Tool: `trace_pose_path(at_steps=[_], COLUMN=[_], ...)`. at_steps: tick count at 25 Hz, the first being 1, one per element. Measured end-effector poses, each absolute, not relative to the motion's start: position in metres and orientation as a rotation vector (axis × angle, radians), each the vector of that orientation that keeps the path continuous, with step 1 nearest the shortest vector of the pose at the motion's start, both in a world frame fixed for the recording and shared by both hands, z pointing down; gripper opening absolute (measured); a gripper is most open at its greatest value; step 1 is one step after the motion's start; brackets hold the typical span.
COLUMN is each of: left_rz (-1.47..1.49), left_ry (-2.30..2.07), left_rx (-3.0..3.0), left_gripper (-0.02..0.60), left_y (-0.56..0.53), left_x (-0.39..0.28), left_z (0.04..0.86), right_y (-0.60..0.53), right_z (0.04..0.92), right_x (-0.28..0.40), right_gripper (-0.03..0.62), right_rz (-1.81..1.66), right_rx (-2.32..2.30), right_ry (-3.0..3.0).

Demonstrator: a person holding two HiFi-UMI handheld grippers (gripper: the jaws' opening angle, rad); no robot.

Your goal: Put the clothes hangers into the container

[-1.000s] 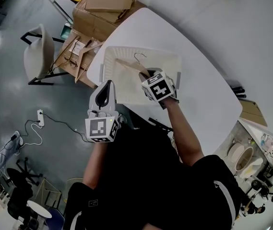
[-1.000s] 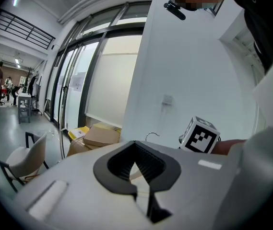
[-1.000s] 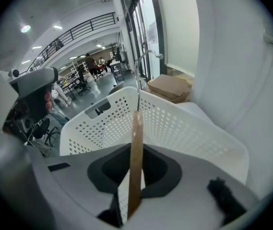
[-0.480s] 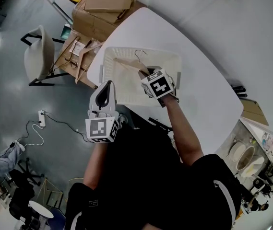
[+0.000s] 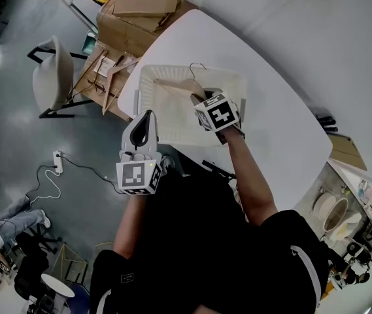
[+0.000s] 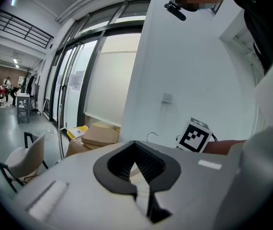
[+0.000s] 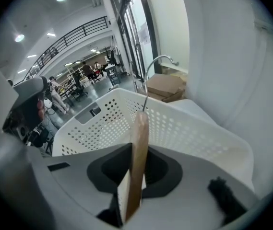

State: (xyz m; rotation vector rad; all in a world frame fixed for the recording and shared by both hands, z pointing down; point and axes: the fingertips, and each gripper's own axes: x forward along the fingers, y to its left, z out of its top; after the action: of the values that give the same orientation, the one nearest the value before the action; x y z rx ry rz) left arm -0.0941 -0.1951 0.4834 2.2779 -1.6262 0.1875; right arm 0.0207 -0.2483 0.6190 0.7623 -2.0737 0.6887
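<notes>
**Item:** pale wooden clothes hanger with a thin wire hook
**Carrier:** white perforated plastic basket, at the left end of the white oval worktop, close to the edge nearest the person.

**Change noted:**
- The right tongs have edged a little further over the basket.
- The hanger's hook now lies nearer the basket's far rim than it did a second ago.
- The right jaws have just been opening by a small amount.
- The wooden bar remains between them, standing on edge, and still looks pinched.

**Meaning for the task (judgement):** the hanger is over the container and the release appears to be starting. It is not yet let go.

**Position relative to the tongs:**
- One end of the wooden bar sits between the right jaws.
- The rest of the hanger runs away from them across the basket's interior, toward its far left corner.
- The hook rises above the far rim.
- Whether the far end touches the basket floor cannot be told.

**Left tongs**:
- The jaws are together and hold nothing.
- They hang just off the worktop's near left edge, beside the basket and apart from the hanger.
</notes>
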Motion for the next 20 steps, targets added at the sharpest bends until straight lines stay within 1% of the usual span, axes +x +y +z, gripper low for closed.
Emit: trace_pose_path(at_steps=[20], left_rz=[0.207], left_ry=[-1.619], left_rx=[2.278], left_gripper=[0.006], left_y=[-0.201], left_x=[-0.085], left_z=[0.488], right_y=[-0.263], right_z=[0.637], right_x=[0.045], right_gripper=[0.087], right_rz=[0.714], right_rx=[0.774], right_ry=[-2.007])
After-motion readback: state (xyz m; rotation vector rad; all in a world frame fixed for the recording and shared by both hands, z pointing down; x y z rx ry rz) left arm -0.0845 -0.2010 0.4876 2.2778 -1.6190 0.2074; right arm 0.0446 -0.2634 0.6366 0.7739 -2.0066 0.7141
